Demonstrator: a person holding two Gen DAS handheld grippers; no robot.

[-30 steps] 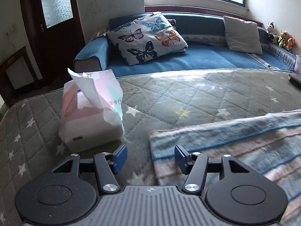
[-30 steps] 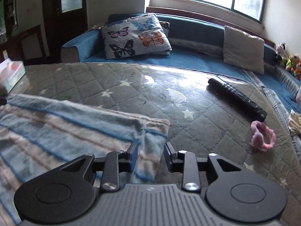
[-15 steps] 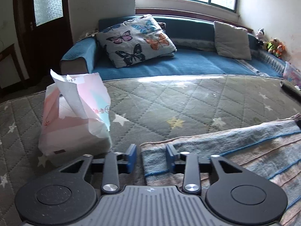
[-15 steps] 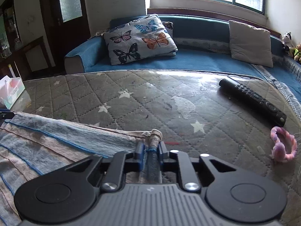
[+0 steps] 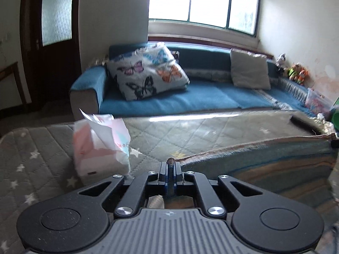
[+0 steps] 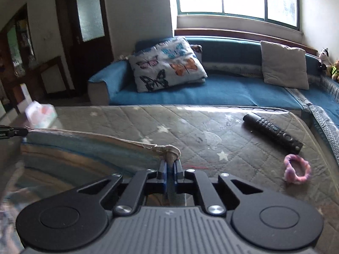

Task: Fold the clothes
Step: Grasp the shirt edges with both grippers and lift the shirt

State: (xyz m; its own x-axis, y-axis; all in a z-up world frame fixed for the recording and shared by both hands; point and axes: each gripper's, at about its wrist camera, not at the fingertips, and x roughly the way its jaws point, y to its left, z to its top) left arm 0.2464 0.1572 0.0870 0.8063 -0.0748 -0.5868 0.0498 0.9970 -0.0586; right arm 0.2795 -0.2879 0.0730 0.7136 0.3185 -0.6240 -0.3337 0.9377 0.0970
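Striped towel (image 5: pixel 264 158) in blue and tan bands, frayed top edge stretched taut, left gripper (image 5: pixel 169 166) and right gripper (image 6: pixel 170 165) each clamped on a bunched corner, above quilted table (image 6: pixel 190 127)

Since a second ago your left gripper (image 5: pixel 169 166) and right gripper (image 6: pixel 170 166) have clamped the striped cloth's (image 5: pixel 264 158) far corners and lifted its edge off the quilted table (image 6: pixel 148 122).
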